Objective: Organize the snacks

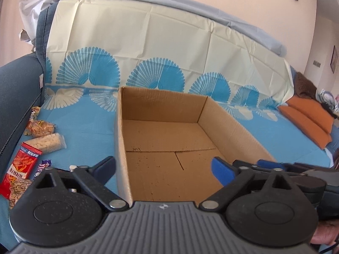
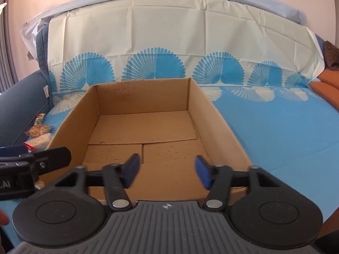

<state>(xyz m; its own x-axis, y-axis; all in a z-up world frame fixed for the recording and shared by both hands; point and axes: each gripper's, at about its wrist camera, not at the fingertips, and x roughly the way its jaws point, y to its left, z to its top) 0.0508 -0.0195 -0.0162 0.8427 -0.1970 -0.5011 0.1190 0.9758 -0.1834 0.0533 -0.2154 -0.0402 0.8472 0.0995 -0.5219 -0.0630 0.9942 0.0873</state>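
Ribbed grey housing and two black round discs fill the foreground of each wrist view. Ahead of them the left gripper [image 1: 164, 169] stands spread wide with nothing between its blue-padded fingers [image 1: 222, 170]: one finger lies outside the near left wall of the open brown cardboard box [image 1: 120, 148], the other over the box floor. Left of this claw, on the blue and cream fan-patterned cloth [image 1: 84, 131], lie the snacks: a red foil packet [image 1: 20, 170], a clear-wrapped pale rice cracker pack [image 1: 48, 144], an orange-printed biscuit pack [image 1: 40, 128] and a purple wrapper [image 1: 43, 166], partly hidden by the claw's arm. The right gripper [image 2: 167, 170] hangs over the near end of the same box, jaws partly apart and gripping nothing, bare cardboard showing between the pads. Beyond both claws the box holds nothing. Orange cushions [image 1: 305, 118] lie far right of the left claw.
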